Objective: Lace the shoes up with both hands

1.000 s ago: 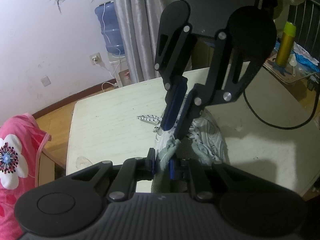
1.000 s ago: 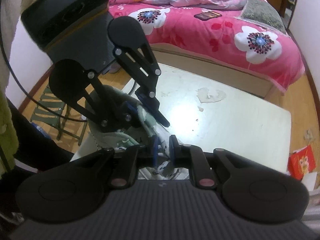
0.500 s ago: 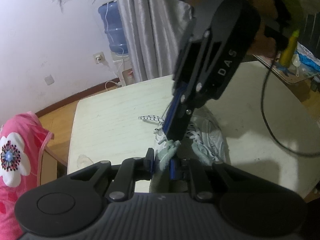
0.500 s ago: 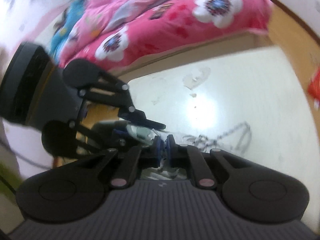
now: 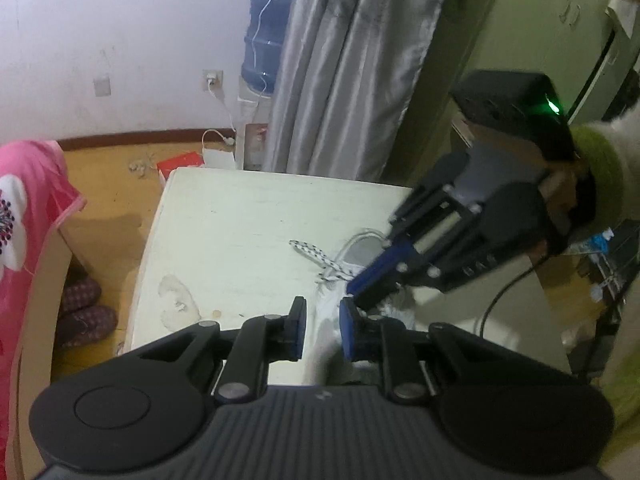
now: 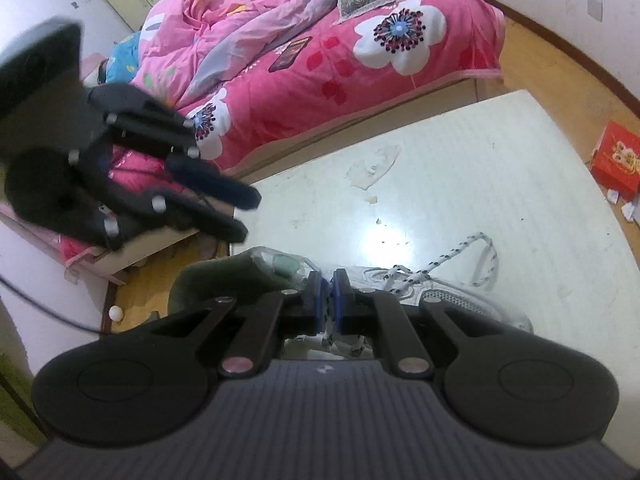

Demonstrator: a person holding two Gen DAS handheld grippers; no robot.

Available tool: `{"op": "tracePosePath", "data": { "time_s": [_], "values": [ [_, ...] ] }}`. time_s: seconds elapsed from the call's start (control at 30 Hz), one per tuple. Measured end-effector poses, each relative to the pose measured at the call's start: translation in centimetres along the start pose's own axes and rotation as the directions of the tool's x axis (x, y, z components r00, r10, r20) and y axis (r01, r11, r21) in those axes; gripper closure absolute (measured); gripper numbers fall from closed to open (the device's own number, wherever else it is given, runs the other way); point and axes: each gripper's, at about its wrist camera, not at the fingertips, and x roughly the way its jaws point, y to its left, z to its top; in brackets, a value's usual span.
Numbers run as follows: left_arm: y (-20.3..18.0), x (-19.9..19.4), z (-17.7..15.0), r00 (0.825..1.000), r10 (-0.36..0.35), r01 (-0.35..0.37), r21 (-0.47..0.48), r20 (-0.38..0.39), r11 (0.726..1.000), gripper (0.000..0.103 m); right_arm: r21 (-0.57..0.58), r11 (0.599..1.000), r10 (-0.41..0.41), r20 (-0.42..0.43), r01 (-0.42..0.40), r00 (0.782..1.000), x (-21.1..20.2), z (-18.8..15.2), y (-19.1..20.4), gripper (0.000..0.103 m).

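A white sneaker (image 5: 360,250) (image 6: 460,296) lies on the pale table (image 5: 224,220) (image 6: 480,160), and its black-speckled white lace (image 5: 310,252) (image 6: 452,256) trails loose past the toe. My right gripper (image 6: 327,300) (image 5: 356,292) points down at the shoe's upper and is shut on a stretch of that lace. My left gripper (image 5: 323,328) (image 6: 244,216) hangs above the heel end, apart from the shoe. It is open, with nothing between its fingers. The shoe's heel is hidden under the left gripper's body in the left wrist view.
A pink flowered bed (image 6: 320,60) runs along the table's far side. On the floor are a red box (image 6: 616,160) and slippers (image 5: 84,312). A blue water bottle (image 5: 266,52) and grey curtain (image 5: 340,60) stand behind. A black cable (image 5: 504,292) crosses the table's right part.
My left gripper let go of the shoe's grey-green collar and lifted away, its view swinging. My right gripper rolled over and pinched shut on the lace.
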Motion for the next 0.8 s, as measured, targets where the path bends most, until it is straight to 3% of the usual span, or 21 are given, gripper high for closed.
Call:
{"op": "tracePosePath", "data": {
  "time_s": [0.2, 0.47, 0.8],
  "values": [
    [0.2, 3.1, 0.3, 0.997, -0.045, 0.049, 0.065, -0.059, 0.997, 0.092, 0.008, 1.0, -0.001, 0.031, 0.0, 1.0, -0.1, -0.4, -0.2, 0.099],
    [-0.2, 4.2, 1.0, 0.989, -0.097, 0.114, 0.157, -0.112, 0.981, 0.099, -0.004, 1.0, 0.002, 0.05, -0.002, 0.999, -0.2, -0.7, -0.3, 0.099],
    [-0.2, 5.9, 2.6, 0.959, -0.158, 0.22, 0.272, -0.234, 0.937, 0.099, -0.085, 0.996, -0.026, 0.057, 0.031, 0.998, 0.0, -1.2, 0.6, 0.099]
  ]
}}
